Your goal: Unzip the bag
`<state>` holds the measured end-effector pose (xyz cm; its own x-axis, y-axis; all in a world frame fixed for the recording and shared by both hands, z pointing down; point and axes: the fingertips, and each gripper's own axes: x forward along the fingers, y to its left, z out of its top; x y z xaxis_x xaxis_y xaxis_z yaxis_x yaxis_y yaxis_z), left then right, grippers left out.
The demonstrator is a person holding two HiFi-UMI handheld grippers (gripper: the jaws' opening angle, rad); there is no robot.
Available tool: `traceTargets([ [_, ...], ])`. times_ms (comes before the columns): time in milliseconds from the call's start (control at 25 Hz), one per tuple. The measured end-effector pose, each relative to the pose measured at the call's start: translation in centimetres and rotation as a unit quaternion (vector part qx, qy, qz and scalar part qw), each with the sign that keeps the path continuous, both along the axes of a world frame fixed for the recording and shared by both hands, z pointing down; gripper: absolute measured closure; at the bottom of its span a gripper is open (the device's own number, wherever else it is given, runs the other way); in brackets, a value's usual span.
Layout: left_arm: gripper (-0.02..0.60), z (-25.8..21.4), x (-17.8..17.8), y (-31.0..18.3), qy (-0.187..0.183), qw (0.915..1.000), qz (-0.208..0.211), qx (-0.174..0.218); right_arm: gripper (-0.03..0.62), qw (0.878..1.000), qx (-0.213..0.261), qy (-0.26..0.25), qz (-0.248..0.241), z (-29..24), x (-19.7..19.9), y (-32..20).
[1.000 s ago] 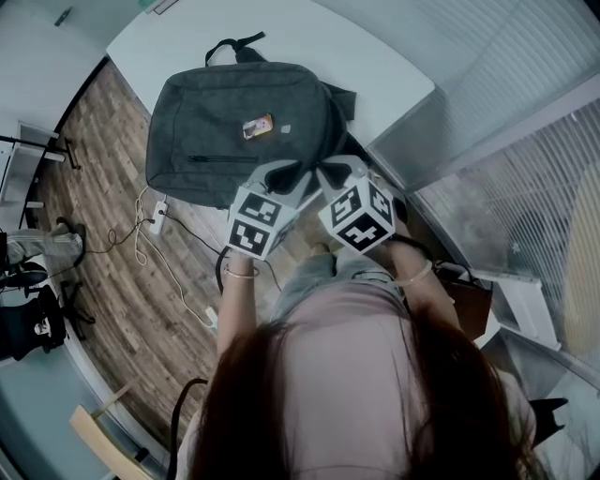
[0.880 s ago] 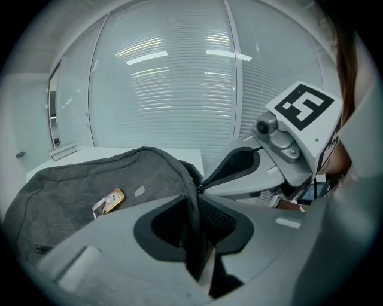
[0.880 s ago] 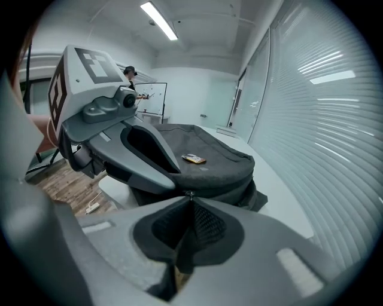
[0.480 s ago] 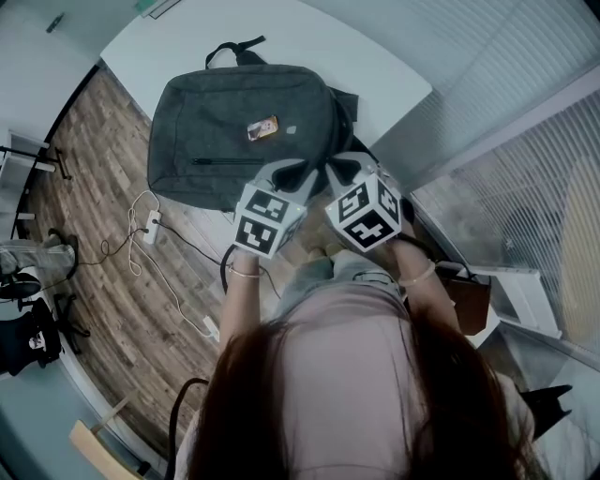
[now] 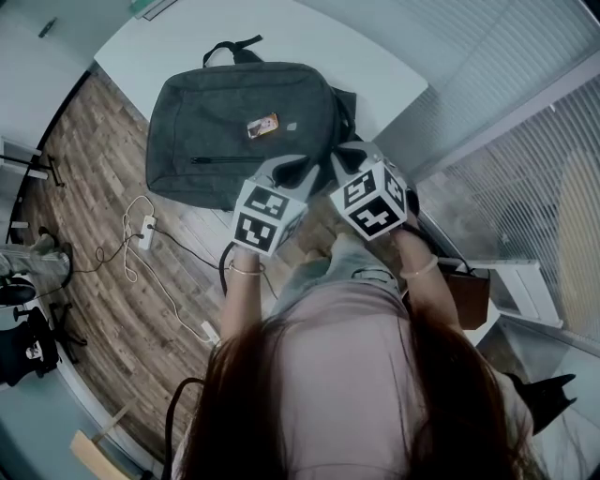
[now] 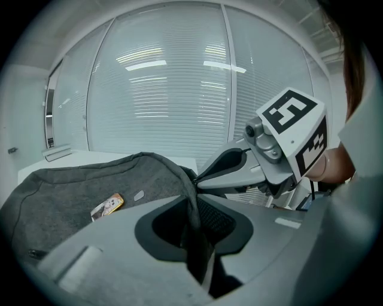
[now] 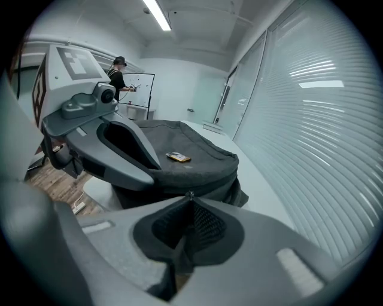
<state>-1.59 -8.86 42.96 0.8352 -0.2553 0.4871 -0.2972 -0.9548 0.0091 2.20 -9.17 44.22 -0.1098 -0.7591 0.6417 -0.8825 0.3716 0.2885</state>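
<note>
Grey bag lies flat on the table, long axis running leftward from both tools. At its near right corner the left gripper pinches the edge fabric; just right of that, the right gripper is closed on what looks like the zipper pull. Head view hides both pinches; the gripper views show them.

Cool, even light from a ceiling lamp; glare stripes on the blinds; strong fisheye bending, dark corners.
</note>
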Motion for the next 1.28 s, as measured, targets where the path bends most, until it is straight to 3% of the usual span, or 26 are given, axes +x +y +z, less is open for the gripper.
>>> traceTargets([
  [1280, 0.517, -0.6, 0.0, -0.7, 0.032, 0.9979, 0.014, -0.054, 0.583, 0.999, 0.010, 0.001, -0.045, -0.7, 5.0, -6.2],
])
